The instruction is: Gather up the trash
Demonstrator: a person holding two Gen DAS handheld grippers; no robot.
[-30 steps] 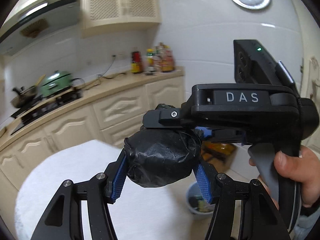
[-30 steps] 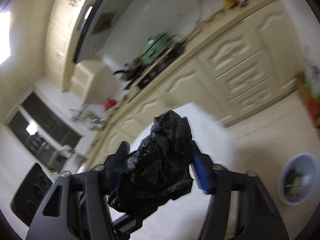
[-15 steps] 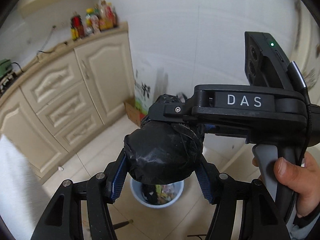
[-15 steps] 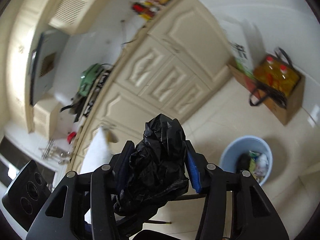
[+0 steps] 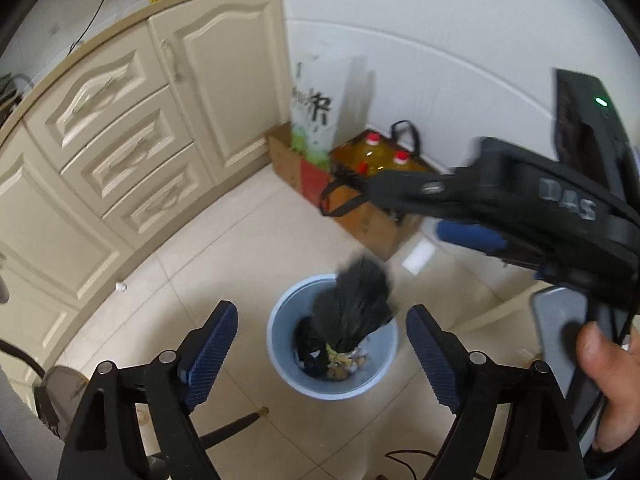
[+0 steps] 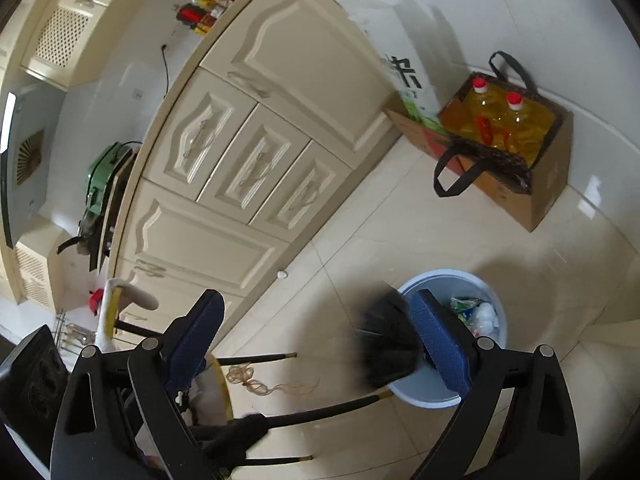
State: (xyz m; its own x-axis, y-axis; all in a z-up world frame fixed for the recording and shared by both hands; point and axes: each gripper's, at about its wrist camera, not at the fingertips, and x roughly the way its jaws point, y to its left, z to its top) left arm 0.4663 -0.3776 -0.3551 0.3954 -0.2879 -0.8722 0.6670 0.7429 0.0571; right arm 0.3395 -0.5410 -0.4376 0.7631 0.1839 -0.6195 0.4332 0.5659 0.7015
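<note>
The left wrist camera sits behind its own two fingers and looks steeply down on the tiled floor [image 5: 224, 248], with the blue waste bin [image 5: 280, 344] near and almost centred below it. The right wrist camera looks down less steeply and is rolled, so the cream cabinets [image 6: 256, 136] run slanted across its picture. Both views share the bin [image 6: 492, 364], the cabinets [image 5: 120, 132], and the cardboard box with oil bottles [image 5: 372, 220] by the white wall [image 5: 440, 60].

Both grippers, clamped on black bags a second ago, are opening: the left gripper [image 5: 322, 354] is empty, and a bag [image 5: 352, 308] drops blurred into the bin [image 5: 280, 356].
</note>
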